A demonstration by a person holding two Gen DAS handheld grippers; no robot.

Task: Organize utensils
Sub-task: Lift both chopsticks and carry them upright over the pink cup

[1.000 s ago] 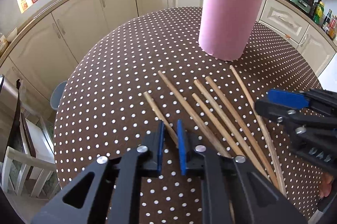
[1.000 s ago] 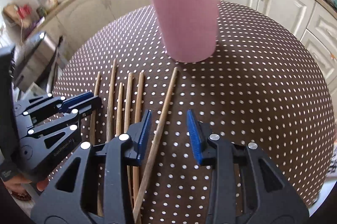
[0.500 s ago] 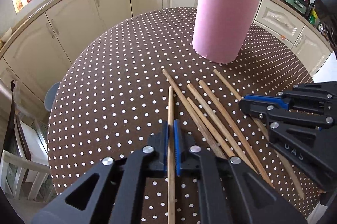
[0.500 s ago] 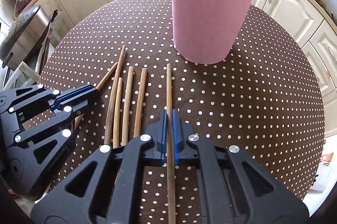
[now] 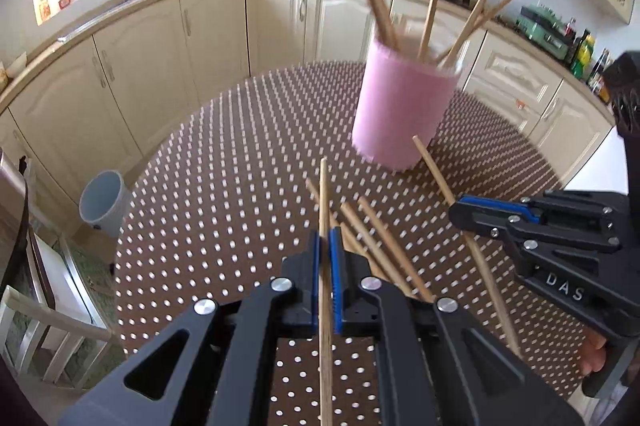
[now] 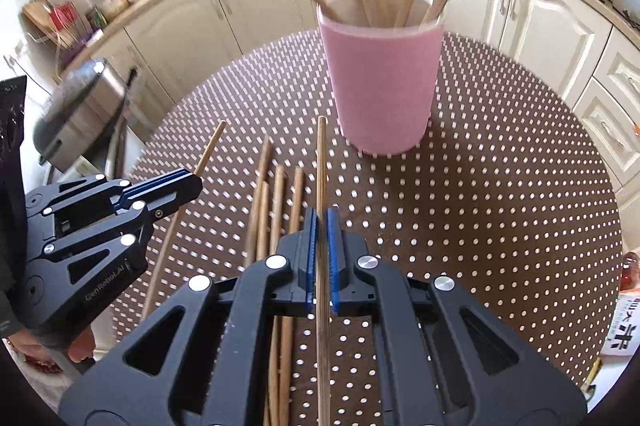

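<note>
A pink cup (image 5: 404, 113) with several wooden chopsticks standing in it sits on the brown dotted table (image 5: 224, 185); it also shows in the right wrist view (image 6: 382, 85). My left gripper (image 5: 328, 234) is shut on a chopstick (image 5: 323, 193), lifted off the table and pointing towards the cup. My right gripper (image 6: 321, 216) is shut on another chopstick (image 6: 321, 161), also lifted. Several chopsticks (image 6: 276, 201) lie on the table between the grippers. The right gripper shows in the left wrist view (image 5: 472, 209), the left gripper in the right wrist view (image 6: 188, 181).
Cream kitchen cabinets (image 5: 208, 37) curve round behind the table. A grey bin (image 5: 104, 201) stands on the floor at left, a white chair (image 5: 48, 342) beside the table. A metal cooker (image 6: 80, 105) sits left of the table. A packet (image 6: 624, 322) lies at right.
Both grippers closed on a chopstick each and have lifted them off the table, tilting up so the cup and kitchen sit lower in view.
</note>
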